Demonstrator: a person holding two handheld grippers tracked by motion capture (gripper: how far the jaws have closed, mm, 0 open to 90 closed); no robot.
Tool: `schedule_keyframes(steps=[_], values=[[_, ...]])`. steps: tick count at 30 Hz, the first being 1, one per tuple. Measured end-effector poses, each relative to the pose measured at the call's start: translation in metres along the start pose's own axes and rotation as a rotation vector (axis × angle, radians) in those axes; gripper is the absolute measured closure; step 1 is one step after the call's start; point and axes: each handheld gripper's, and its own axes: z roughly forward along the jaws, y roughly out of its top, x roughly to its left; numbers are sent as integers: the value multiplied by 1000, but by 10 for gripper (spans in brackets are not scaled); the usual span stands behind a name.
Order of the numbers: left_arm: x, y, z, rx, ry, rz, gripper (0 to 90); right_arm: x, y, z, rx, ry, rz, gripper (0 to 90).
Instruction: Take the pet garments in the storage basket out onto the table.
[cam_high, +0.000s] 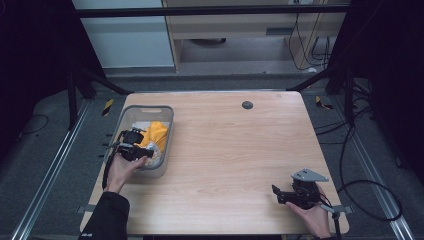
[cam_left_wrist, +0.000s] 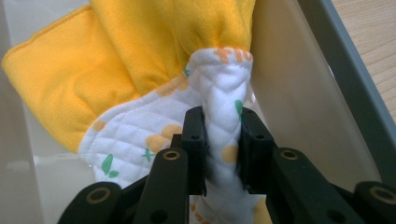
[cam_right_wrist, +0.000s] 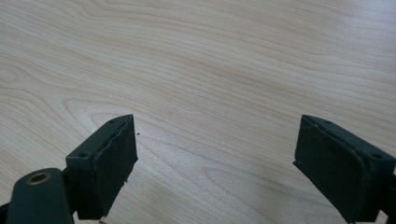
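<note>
Left hand-held gripper (cam_left_wrist: 222, 140) is reaching into the grey bin (cam_high: 131, 114), which is sitting at about 9 o'clock on the wooden bench (cam_high: 235, 165), near its left edge. In the left gripper view its two black jaws are pinching a raised fold of a white quilted cloth (cam_left_wrist: 223, 105) printed with orange flowers and green leaves; the fold is standing up between the jaws. A plain yellow cloth (cam_left_wrist: 93, 70) is lying bunched against the quilted one, spreading away toward 11 o'clock in that view, with the bin's pale inner wall (cam_left_wrist: 299, 93) running along the 3 o'clock side. In the high view the left hand (cam_high: 124, 167) is holding this hand-held gripper over the bin's near end, the yellow cloth (cam_high: 156, 132) showing inside the bin just beyond it. Right hand-held gripper (cam_right_wrist: 215, 163) is sitting low over bare bench at about 5 o'clock in the high view (cam_high: 286, 192), well apart from the bin, with the right hand (cam_high: 312, 215) gripping it near the bench's front edge. Its jaws are standing spread wide, with only wood grain showing between them. A small dark round disc (cam_high: 247, 105) is sitting at 12 o'clock on the bench.
</note>
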Motion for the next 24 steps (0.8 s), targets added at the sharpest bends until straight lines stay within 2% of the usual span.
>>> schedule_keyframes(steps=[8, 18, 24], values=[[-1, 2, -4, 8, 11, 3, 793, 0, 0, 0, 1, -2, -5, 128], [3, 2, -23, -42, 24, -5, 806, 0, 0, 0, 2, -3, -3, 128], [5, 2, -31, -55, 37, -3, 811, 0, 0, 0, 3, -4, -5, 128]])
